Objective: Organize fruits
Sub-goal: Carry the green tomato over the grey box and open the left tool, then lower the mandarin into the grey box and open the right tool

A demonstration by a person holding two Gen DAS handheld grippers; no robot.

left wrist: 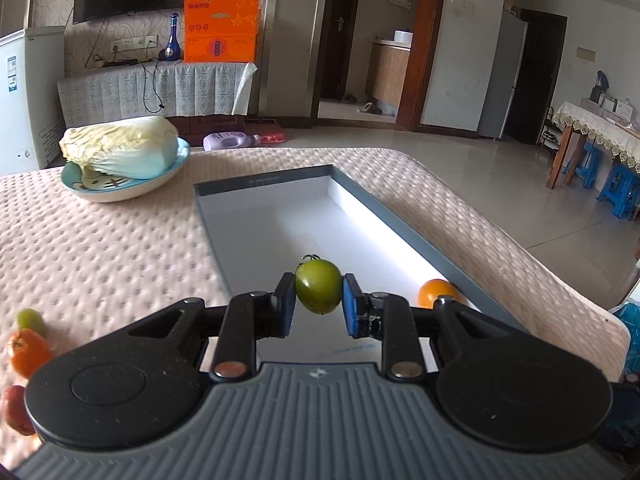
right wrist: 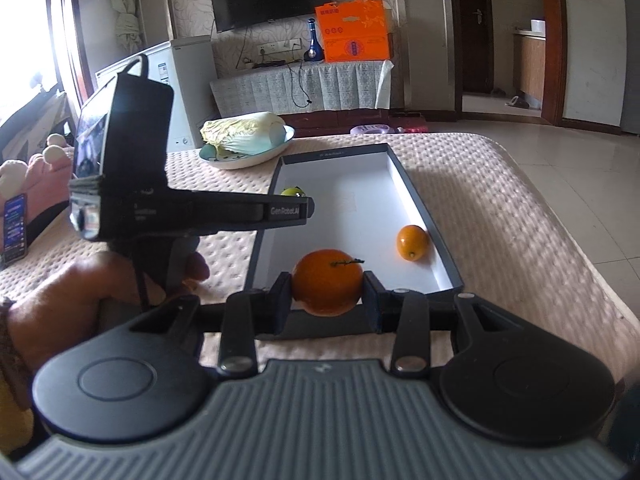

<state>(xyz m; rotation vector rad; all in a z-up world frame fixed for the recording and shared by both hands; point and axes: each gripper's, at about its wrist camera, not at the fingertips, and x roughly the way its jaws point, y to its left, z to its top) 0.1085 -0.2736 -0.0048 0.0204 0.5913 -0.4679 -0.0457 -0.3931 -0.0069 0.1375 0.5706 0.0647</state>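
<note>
Left wrist view: left gripper (left wrist: 319, 300) clenched on a green fruit (left wrist: 318, 287), held between both pads over the open grey box (left wrist: 404, 216), toward its near end. Small orange fruit (left wrist: 436, 293) on the white floor of the box, at the near right corner. Three loose fruits at the near left edge of the padded table (left wrist: 100, 240): one green (left wrist: 30, 319), one orange (left wrist: 27, 351), one red (left wrist: 15, 409). Cabbage (left wrist: 120, 146) on a plate (left wrist: 100, 190) toward the far left corner.

Right wrist view: right gripper (right wrist: 327, 300) grasping a stemmed orange (right wrist: 327, 282) above the box's near end. Small orange fruit (right wrist: 412, 242) against the right wall. Left gripper (right wrist: 298, 200) reaching in from the left, green fruit (right wrist: 291, 191) partly hidden behind it.
</note>
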